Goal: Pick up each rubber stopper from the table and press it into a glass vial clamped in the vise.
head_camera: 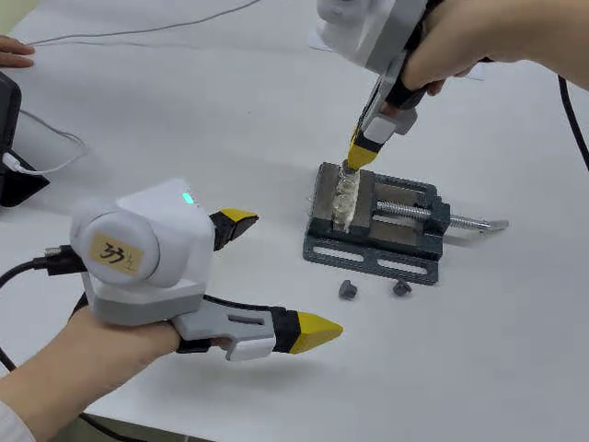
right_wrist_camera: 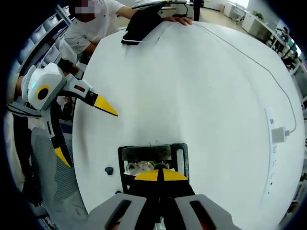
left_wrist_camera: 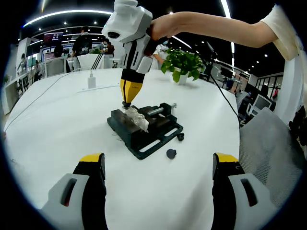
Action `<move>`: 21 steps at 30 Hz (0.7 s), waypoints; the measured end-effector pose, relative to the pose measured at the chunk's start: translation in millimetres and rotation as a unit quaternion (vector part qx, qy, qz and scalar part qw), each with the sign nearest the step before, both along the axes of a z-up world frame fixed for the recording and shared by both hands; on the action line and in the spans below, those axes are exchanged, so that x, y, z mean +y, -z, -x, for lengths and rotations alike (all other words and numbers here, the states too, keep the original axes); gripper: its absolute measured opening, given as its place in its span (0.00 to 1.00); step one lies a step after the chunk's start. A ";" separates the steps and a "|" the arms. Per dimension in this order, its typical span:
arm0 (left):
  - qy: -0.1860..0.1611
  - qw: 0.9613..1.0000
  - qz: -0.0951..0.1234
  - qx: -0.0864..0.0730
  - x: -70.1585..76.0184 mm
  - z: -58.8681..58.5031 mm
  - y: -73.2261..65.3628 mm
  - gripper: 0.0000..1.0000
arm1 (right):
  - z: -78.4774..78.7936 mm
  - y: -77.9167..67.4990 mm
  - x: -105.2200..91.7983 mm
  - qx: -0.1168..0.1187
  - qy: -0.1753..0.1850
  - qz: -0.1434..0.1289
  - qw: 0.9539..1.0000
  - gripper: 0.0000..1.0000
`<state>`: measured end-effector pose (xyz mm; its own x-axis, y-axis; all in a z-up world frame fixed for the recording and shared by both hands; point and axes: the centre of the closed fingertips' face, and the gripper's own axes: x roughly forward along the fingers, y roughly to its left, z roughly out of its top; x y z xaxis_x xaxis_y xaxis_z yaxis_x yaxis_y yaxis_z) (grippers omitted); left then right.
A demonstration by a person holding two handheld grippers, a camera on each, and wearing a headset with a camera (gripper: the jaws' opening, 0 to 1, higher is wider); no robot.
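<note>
A dark vise (head_camera: 377, 253) (left_wrist_camera: 144, 140) (right_wrist_camera: 149, 152) stands mid-table with clear glass vials (head_camera: 345, 198) (left_wrist_camera: 137, 117) (right_wrist_camera: 136, 167) clamped in it. My right gripper (head_camera: 359, 158) (left_wrist_camera: 127, 98) (right_wrist_camera: 161, 175) points straight down, shut, its yellow tips pressing on the top of a vial, where a small grey stopper (head_camera: 350, 169) shows. Two loose grey rubber stoppers (head_camera: 347, 289) (head_camera: 401, 287) (left_wrist_camera: 171, 153) (left_wrist_camera: 180, 136) lie on the table in front of the vise. My left gripper (head_camera: 276, 274) (left_wrist_camera: 158, 165) hovers open and empty at the lower left, aimed toward the vise.
A black device (head_camera: 14, 138) with a white cable (head_camera: 55, 166) sits at the table's left edge, and a hand (head_camera: 14, 51) rests beyond it. A white charger (left_wrist_camera: 91, 79) and a potted plant (left_wrist_camera: 180, 62) stand at the far side. The vise's screw handle (head_camera: 479, 224) juts right.
</note>
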<state>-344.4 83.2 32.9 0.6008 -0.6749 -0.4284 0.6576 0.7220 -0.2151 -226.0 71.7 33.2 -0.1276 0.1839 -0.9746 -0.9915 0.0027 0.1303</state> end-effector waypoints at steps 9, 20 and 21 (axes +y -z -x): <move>0.004 1.000 -0.003 -0.011 -2.9 -2.0 -11.8 0.92 | 1.4 1.0 2.4 -0.009 -0.034 0.004 0.999 0.00; 0.003 1.000 -0.009 -0.023 -2.8 -5.8 -25.8 0.92 | -3.3 0.3 -0.9 0.001 -0.026 -0.025 0.999 0.00; 0.003 1.000 -0.010 -0.024 -2.6 -5.9 -26.6 0.92 | -2.1 0.3 -1.0 -0.001 -0.030 -0.028 0.999 0.00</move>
